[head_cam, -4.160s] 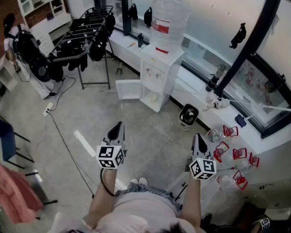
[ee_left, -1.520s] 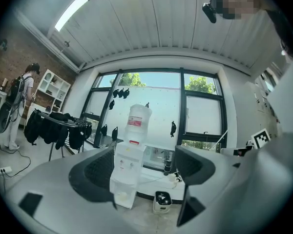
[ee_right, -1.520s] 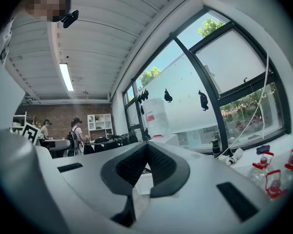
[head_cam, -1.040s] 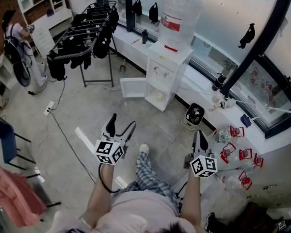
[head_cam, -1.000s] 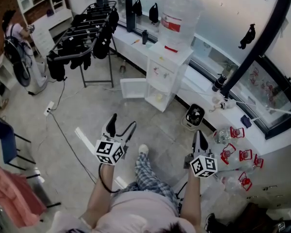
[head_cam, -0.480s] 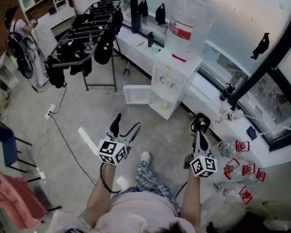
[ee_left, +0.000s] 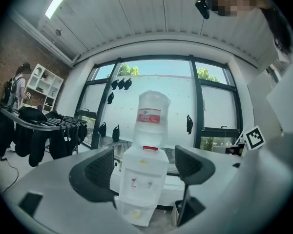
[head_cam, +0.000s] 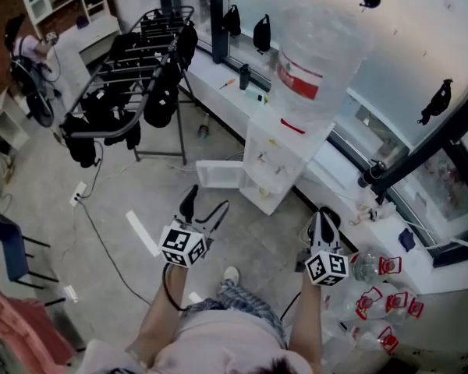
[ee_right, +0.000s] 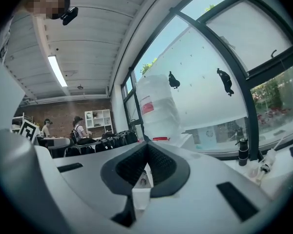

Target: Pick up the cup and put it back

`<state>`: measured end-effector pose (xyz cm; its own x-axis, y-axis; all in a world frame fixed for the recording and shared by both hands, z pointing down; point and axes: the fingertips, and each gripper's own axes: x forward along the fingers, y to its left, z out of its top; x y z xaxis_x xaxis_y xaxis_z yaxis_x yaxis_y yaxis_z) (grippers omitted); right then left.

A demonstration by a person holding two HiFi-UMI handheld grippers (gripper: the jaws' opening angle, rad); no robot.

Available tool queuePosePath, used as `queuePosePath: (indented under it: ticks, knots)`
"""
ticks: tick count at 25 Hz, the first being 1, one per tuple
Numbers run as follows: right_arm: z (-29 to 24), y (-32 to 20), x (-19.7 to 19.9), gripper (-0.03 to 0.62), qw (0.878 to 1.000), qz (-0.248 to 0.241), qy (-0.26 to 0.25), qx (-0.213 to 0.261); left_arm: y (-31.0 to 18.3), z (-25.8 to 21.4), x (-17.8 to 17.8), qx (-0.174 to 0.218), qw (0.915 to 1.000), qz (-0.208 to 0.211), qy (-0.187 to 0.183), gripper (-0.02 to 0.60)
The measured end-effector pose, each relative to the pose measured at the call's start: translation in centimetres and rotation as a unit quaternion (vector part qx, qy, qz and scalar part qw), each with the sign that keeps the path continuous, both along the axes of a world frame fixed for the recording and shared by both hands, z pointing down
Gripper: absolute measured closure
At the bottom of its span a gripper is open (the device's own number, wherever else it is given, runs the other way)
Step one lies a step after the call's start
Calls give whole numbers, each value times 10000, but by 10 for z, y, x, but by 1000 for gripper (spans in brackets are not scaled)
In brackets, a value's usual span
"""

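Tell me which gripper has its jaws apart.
The left gripper: its jaws stand wide apart, framing the water dispenser, while the right gripper is shut.

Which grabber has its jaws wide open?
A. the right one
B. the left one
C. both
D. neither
B: the left gripper has its jaws standing well apart, with the white water dispenser showing in the gap between them, while the right gripper has its jaws closed together at the tips.
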<state>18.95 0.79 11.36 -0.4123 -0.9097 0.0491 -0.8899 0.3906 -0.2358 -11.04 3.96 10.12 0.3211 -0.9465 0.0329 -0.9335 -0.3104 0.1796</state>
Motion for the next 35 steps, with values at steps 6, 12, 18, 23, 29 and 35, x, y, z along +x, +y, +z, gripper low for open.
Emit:
queuePosePath:
  ticks: [6, 12, 18, 23, 29, 35]
  knots:
    - [-4, -59, -10, 577, 10000, 3, -11, -19, -63, -7, -1, 24, 9999, 51, -94, 207]
    - [2, -81, -18, 577, 9999, 36, -7, -124, -95, -6, 2, -25, 9998, 202, -91, 207]
    - [3, -89, -18, 577, 9996, 236, 3, -167, -118, -3, 6, -109, 9988, 473, -120, 207]
    - [7, -90, -18, 577, 9987, 486, -21, -159, -133, 1, 6, -95, 9975, 675, -160, 207]
    - [18, -98, -31, 577, 9978, 649, 33, -157, -154, 15, 7, -125, 9951, 941, -283, 207]
    - [62, -112, -35, 577, 9977, 636, 89, -213, -175, 60, 15, -134, 9934, 1038, -463, 207]
